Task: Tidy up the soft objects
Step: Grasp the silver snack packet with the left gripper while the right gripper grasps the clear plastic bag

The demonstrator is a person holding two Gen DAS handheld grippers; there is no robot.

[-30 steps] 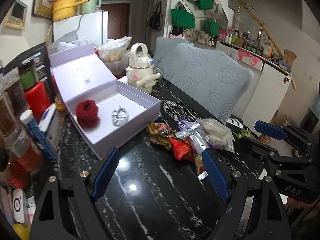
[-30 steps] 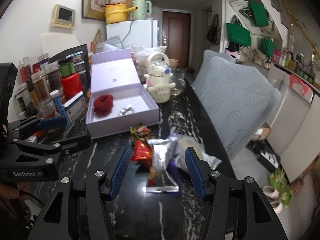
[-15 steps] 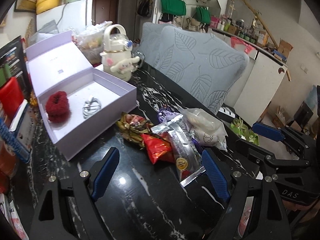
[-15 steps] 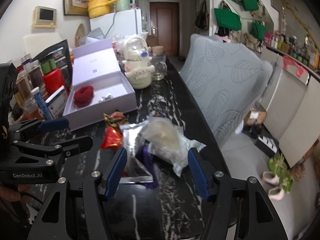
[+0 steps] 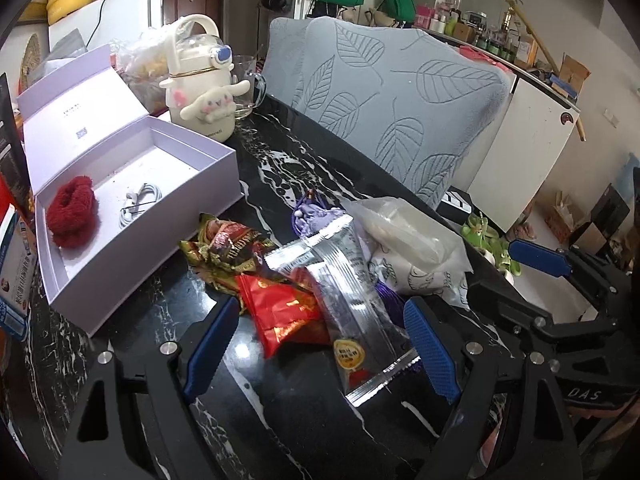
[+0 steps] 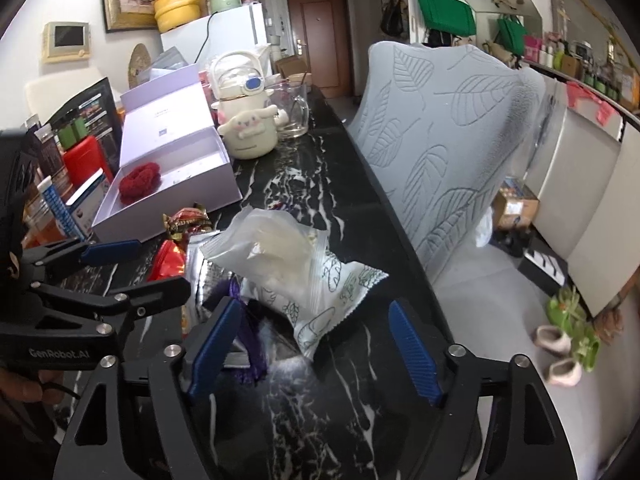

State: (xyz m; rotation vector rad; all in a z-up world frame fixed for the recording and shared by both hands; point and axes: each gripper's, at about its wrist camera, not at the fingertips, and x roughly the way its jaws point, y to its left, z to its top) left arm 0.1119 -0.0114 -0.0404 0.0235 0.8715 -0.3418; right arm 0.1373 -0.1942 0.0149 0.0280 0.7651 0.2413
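1. The left tool [image 5: 320,344] is standing wide apart, gripping nothing; its blue pads are flanking the near ends of a red snack packet [image 5: 288,312] and a silver sachet [image 5: 352,304] without pressing on either.
2. The right tool [image 6: 316,348] is likewise spread wide and holding nothing; its jaws have just been opening. A clear zip bag [image 6: 272,248] and a white leaf-printed packet [image 6: 332,304] are lying ahead, between the pads, untouched.
3. The packets are lying in a loose, overlapping pile on the black marbled tabletop [image 5: 280,400], together with a gold-and-brown wrapper [image 5: 228,248] and a purple tasselled item [image 5: 316,216], partly covered.
4. A lilac box [image 5: 132,216] is sitting open just beside the pile, lid raised. Inside, a red fluffy scrunchie [image 5: 72,212] is resting at one end, with a coiled white cable [image 5: 140,204] near it.
5. A cream character kettle [image 5: 200,92] and a glass mug [image 5: 248,88] are standing behind the box.
6. A grey leaf-patterned chair back [image 5: 400,108] is lining the tabletop's far edge.
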